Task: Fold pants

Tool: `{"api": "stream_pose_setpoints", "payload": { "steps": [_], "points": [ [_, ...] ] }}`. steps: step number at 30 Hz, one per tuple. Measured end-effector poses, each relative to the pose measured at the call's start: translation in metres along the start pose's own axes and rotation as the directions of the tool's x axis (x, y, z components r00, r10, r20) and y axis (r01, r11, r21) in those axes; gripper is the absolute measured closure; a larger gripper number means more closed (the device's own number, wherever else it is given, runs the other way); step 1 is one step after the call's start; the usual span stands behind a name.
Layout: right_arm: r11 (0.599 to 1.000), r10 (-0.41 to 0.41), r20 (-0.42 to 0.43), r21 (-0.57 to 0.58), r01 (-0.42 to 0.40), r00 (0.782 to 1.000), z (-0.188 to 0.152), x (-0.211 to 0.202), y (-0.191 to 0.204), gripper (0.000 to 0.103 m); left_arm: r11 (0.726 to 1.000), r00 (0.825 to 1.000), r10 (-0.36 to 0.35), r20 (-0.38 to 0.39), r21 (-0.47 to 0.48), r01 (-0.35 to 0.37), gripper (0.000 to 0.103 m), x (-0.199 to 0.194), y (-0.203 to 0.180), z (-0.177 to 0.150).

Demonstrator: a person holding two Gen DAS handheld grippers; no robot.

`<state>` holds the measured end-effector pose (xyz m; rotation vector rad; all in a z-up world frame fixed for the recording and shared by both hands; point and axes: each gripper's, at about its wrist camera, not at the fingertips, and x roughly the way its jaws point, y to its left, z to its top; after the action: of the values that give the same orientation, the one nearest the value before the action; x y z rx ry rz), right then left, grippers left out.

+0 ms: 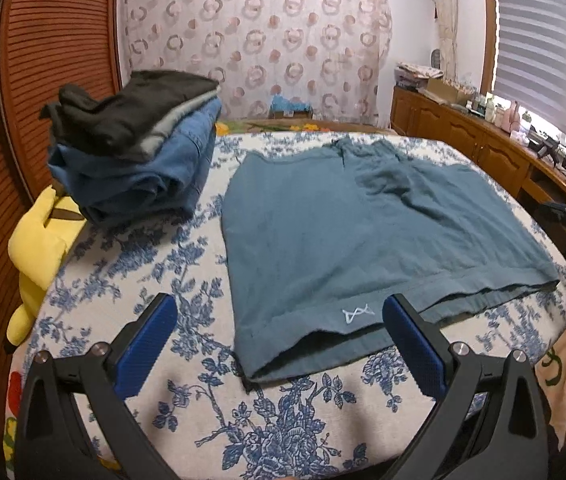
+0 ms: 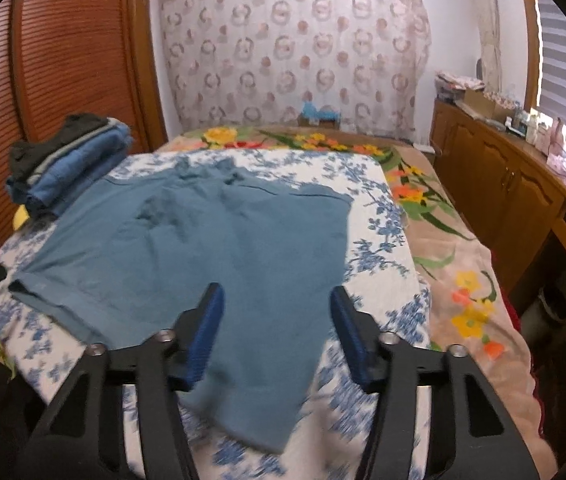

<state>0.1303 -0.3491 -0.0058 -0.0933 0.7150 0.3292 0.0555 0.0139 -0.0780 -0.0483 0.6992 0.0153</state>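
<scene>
Teal shorts [image 1: 335,236] are spread flat at frame centre on the floral cloth [image 1: 187,280]; the left gripper [image 1: 279,320] and right gripper [image 2: 277,320] are held wide apart, nothing gripped

Teal-blue shorts-style pants [image 1: 323,232] lie spread flat on the floral cloth, hems toward six o'clock, waistband toward twelve, apparently slightly rumpled there; small white logo near hem.

Pants [image 1: 323,232] lie flat on the bed [image 1: 163,280] before me. Stack of folded clothes [image 1: 135,152] on the bed, left of the pants and further back. My left tongs [image 1: 279,320] at the pants' near hem, right tongs [image 2: 277,320] over the pants. Cabinet [image 2: 503,192] right of the pants, off the bed.
</scene>
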Motion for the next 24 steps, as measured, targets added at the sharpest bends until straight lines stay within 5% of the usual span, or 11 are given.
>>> {"api": "stream_pose_setpoints", "payload": {
  "steps": [15,24],
  "points": [
    [0.996,0.003,-0.157,0.094,0.012,0.988,0.058,0.109,-0.061,0.061,0.999,0.993,-0.045,-0.111,-0.015,0.044,0.0,0.032,0.005,-0.014],
    [0.989,0.024,-0.196,0.15,0.006,0.98,0.08,0.146,-0.07,0.076,1.0,0.994,-0.021,-0.11,0.013,0.023,0.0,0.035,-0.001,-0.02]
  ]
}}
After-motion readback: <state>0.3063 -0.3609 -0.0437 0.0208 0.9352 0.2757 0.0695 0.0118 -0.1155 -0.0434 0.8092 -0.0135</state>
